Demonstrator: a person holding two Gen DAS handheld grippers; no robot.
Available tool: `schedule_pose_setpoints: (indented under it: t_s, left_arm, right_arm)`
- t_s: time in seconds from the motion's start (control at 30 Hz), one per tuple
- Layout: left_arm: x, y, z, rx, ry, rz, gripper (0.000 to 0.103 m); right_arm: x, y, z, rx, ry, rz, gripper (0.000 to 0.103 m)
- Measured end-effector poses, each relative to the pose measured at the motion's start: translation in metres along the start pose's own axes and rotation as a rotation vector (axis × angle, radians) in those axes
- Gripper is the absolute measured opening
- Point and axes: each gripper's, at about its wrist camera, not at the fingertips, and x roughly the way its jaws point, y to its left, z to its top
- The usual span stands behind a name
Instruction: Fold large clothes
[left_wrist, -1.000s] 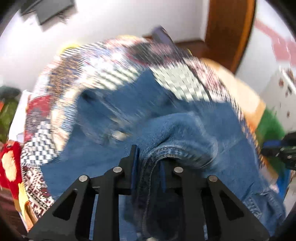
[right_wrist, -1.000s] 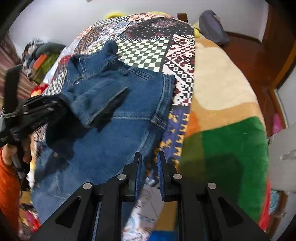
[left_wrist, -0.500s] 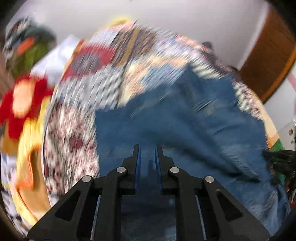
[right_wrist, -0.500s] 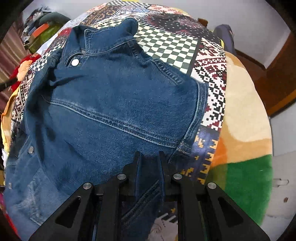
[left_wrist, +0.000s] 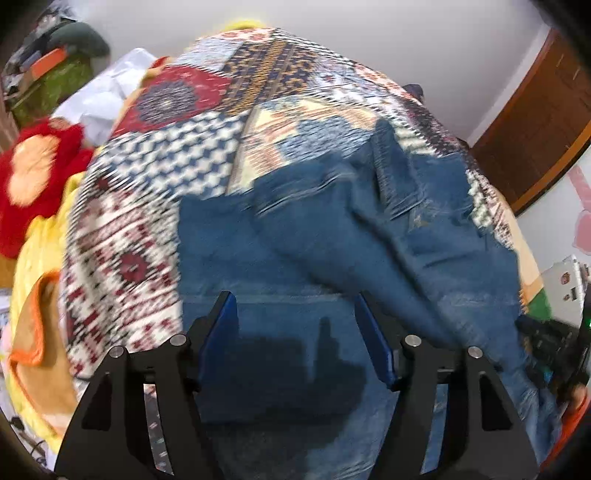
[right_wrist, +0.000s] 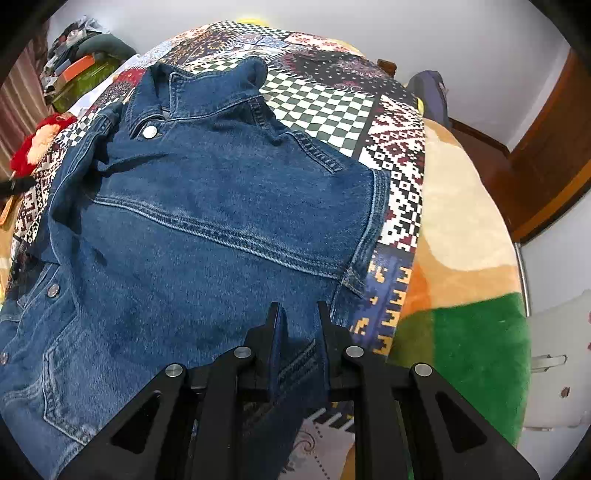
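A blue denim jacket (right_wrist: 221, 221) lies spread on a patchwork blanket (right_wrist: 395, 158), collar at the far end, one sleeve folded in. It also shows in the left wrist view (left_wrist: 332, 229), blurred. My left gripper (left_wrist: 297, 314) is open and empty just above the denim. My right gripper (right_wrist: 299, 317) is shut on a fold of the jacket's near edge at the right side. The right gripper shows as a dark shape at the right edge of the left wrist view (left_wrist: 546, 343).
The bed's blanket has a beige, orange and green part (right_wrist: 469, 295) to the right. Red and yellow clothes (left_wrist: 33, 177) and a green pile (left_wrist: 62, 74) lie to the left. A wooden door (right_wrist: 546, 147) stands at the right.
My left gripper let go of the jacket fold and opened wide above the denim. The folded part now lies flat. My right gripper closed on the jacket's near edge.
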Motion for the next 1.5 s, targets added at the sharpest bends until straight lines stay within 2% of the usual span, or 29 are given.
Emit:
schedule_pose_setpoints:
  t_s: [0.07, 0.23, 0.33, 0.4, 0.5, 0.57, 0.63, 0.73, 0.93, 1.03, 1.13, 1.23, 1.33, 1.4, 1.43, 1.47, 1.5]
  left_arm:
    - [0.008, -0.014, 0.016, 0.007, 0.006, -0.028, 0.066]
    - [0.052, -0.038, 0.061, -0.013, 0.057, -0.033, 0.066]
    - [0.084, -0.039, 0.071, -0.050, 0.118, -0.018, 0.065]
    - [0.102, -0.040, 0.071, -0.056, 0.138, 0.022, 0.060]
    - [0.105, -0.048, 0.067, 0.013, 0.111, 0.116, 0.043]
    - [0.099, -0.050, 0.063, 0.054, 0.086, 0.122, 0.022]
    - [0.088, -0.052, 0.060, 0.081, 0.062, 0.150, 0.016]
    - [0.065, -0.045, 0.058, 0.081, 0.023, 0.118, 0.015]
    - [0.002, -0.024, 0.046, 0.051, -0.081, 0.062, 0.014]
    - [-0.028, -0.012, 0.029, 0.033, -0.123, 0.020, 0.014]
    - [-0.043, 0.003, 0.005, 0.024, -0.140, -0.023, 0.015]
    - [-0.035, 0.019, -0.024, -0.002, -0.102, -0.020, 0.015]
    - [-0.014, 0.038, -0.047, -0.061, -0.026, -0.033, 0.016]
    - [0.000, 0.048, -0.063, -0.085, 0.023, -0.037, 0.016]
    - [0.005, 0.049, -0.068, -0.087, 0.037, -0.031, 0.017]
    - [0.010, 0.050, -0.072, -0.082, 0.049, -0.009, 0.021]
    - [0.014, 0.050, -0.077, -0.071, 0.058, 0.018, 0.025]
  right_arm:
    - [0.001, -0.002, -0.001, 0.001, 0.024, -0.031, 0.013]
    - [-0.004, -0.018, -0.009, 0.070, 0.053, 0.064, 0.014]
    - [0.000, -0.031, -0.012, 0.130, 0.073, 0.136, 0.014]
    - [0.004, -0.037, -0.014, 0.163, 0.078, 0.181, 0.014]
    - [0.008, -0.043, -0.018, 0.198, 0.083, 0.234, 0.014]
    - [0.009, -0.046, -0.020, 0.217, 0.089, 0.259, 0.014]
    - [0.011, -0.047, -0.020, 0.227, 0.094, 0.273, 0.014]
    - [0.013, -0.048, -0.019, 0.235, 0.098, 0.277, 0.014]
    - [0.006, -0.044, -0.007, 0.182, 0.126, 0.219, 0.014]
    - [-0.006, -0.040, 0.004, 0.143, 0.095, 0.174, 0.014]
    - [-0.013, -0.035, 0.014, 0.134, 0.069, 0.176, 0.014]
    - [-0.002, -0.025, 0.017, 0.117, 0.090, 0.166, 0.014]
    - [0.015, -0.018, 0.011, 0.083, 0.109, 0.122, 0.014]
    - [0.016, -0.015, 0.007, 0.032, 0.088, 0.047, 0.014]
    - [0.017, -0.013, 0.006, 0.009, 0.090, 0.022, 0.022]
    - [0.016, -0.013, 0.004, 0.004, 0.087, 0.003, 0.028]
    - [0.015, -0.015, 0.003, 0.008, 0.080, -0.037, 0.049]
